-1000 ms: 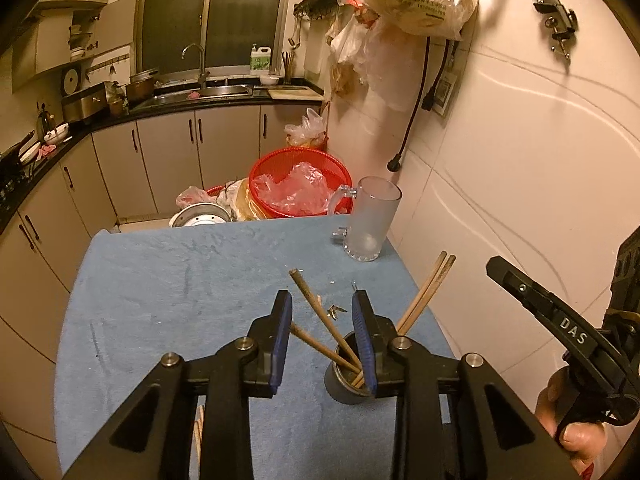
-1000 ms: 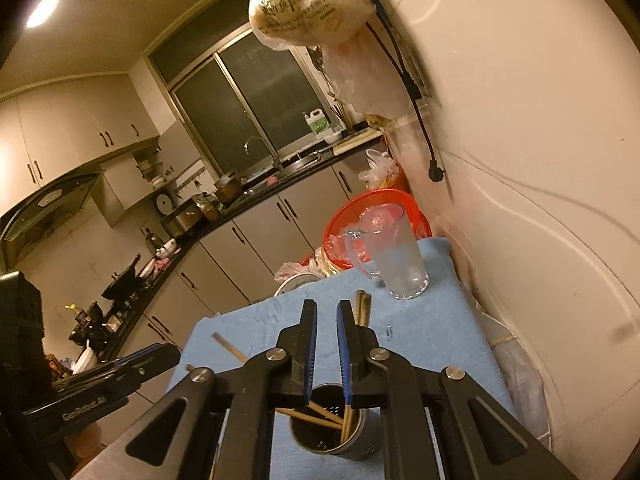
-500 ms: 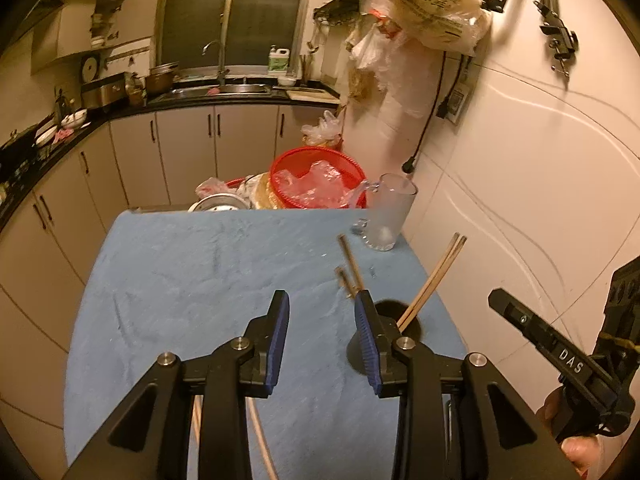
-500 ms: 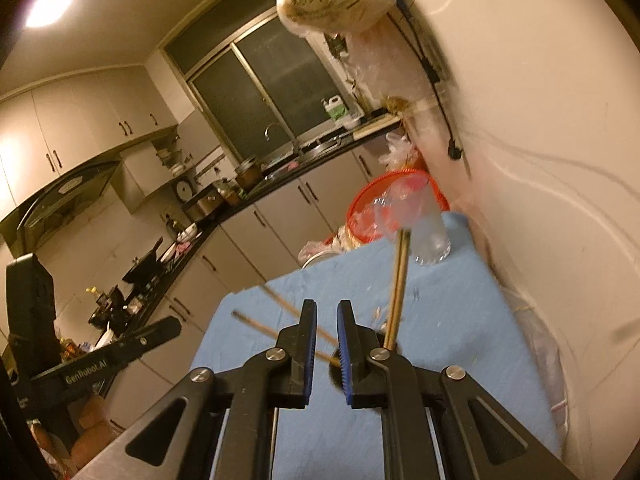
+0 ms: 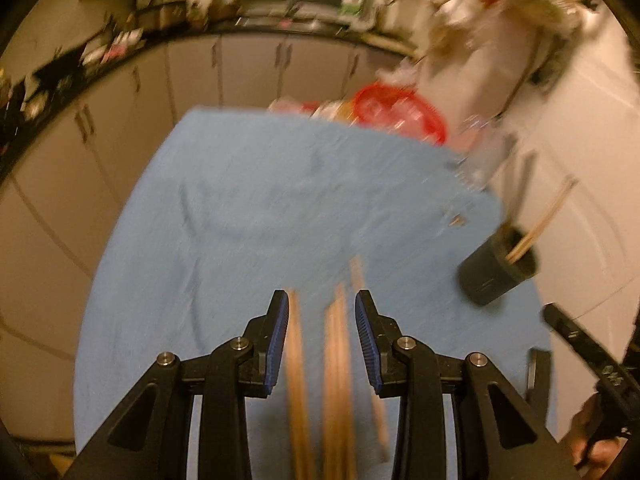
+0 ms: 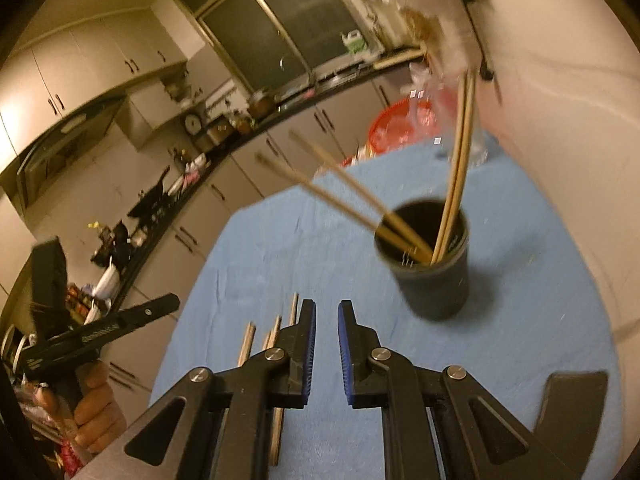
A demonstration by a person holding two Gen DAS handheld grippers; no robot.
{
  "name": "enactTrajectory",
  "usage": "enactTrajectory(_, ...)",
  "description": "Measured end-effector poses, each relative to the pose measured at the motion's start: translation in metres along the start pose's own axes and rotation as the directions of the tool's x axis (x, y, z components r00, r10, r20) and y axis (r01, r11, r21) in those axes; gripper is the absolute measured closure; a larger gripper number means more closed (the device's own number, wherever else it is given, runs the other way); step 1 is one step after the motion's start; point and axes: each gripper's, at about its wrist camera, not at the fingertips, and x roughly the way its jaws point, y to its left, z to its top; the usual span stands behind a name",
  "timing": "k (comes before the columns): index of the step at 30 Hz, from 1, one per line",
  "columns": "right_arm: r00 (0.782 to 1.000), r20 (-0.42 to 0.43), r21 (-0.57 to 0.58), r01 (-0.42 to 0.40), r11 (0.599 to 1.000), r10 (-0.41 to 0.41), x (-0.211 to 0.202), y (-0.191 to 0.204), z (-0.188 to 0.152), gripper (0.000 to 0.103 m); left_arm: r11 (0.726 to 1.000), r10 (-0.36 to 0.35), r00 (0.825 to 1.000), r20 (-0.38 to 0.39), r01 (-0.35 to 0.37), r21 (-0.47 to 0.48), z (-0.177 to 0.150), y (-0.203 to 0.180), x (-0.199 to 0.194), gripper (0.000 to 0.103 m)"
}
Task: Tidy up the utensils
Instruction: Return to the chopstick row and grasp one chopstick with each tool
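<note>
- Left gripper (image 5: 321, 336): jaws parted to a moderate gap over the blue cloth (image 5: 256, 216), nothing clamped; loose chopsticks (image 5: 338, 364) lying on the cloth below, seen through the gap, pads clear of them.
- Loose chopsticks: several pale wooden sticks, running from 6 o'clock up toward 12 in the left wrist view, blurred; in the right wrist view at about 8 o'clock, partly hidden behind the near finger.
- Right gripper (image 6: 327, 336): blue pads nearly together, only a narrow slit between, nothing in it.
- Dark cup (image 6: 430, 256): upright on the cloth at 1 o'clock from the right gripper, well apart; four chopsticks in cup (image 6: 454, 184) — two leaning toward 10 o'clock, two steeply toward 12.
- Red basket (image 6: 394, 126) and a clear glass mug (image 6: 468, 120) beyond the cloth's far edge, by the wall.
- Hand (image 6: 94, 408) at 8 o'clock in the right wrist view, gripping the other tool's handle.
</note>
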Motion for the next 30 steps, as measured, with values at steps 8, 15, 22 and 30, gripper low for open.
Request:
enactTrajectory(8, 0.999, -0.054, -0.012, 0.001, 1.000, -0.001, 0.020, 0.007, -0.017, 0.090, 0.997, 0.041, 0.984, -0.175, -0.051, -0.054, -0.013, 0.028, 0.070, 0.068)
enactTrajectory(15, 0.999, -0.050, -0.025, 0.009, 1.000, -0.010, 0.016, 0.007, -0.019, 0.090, 0.995, 0.077, 0.973, -0.218, -0.089, -0.045, -0.012, 0.026, 0.099, 0.068)
enactTrajectory(22, 0.998, -0.062, -0.020, 0.007, 1.000, -0.008, 0.020, 0.006, -0.020, 0.090, 0.992, 0.120, 0.971, -0.205, -0.126, -0.016, 0.001, 0.019, 0.115, 0.068)
enactTrajectory(30, 0.996, -0.090, -0.058, 0.007, 0.998, -0.012, 0.030, 0.017, -0.023, 0.090, 0.985, 0.172, 0.968, -0.181, -0.170, 0.022, 0.000, 0.018, 0.114, 0.068)
